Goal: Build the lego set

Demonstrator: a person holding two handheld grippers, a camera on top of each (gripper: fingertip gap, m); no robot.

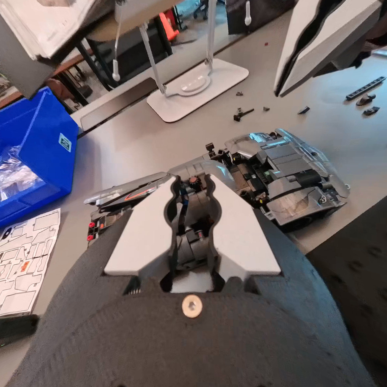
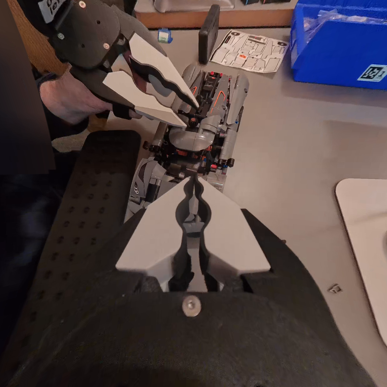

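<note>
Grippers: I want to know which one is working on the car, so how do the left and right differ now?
The left gripper has its fingers spread, while the right gripper has its fingers nearly together. The left's tips sit at the middle of the toy car, flanking an orange-topped knob. The right's tips are over the car's headlight end. Both have pale fingers with wavy black pads.

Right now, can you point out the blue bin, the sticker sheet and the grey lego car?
blue bin (image 2: 326, 56): right wrist view, on its front wall.
sticker sheet (image 2: 249, 51): right wrist view, middle of the sheet.
grey lego car (image 1: 293, 167): left wrist view, on its grey roof panels.
</note>
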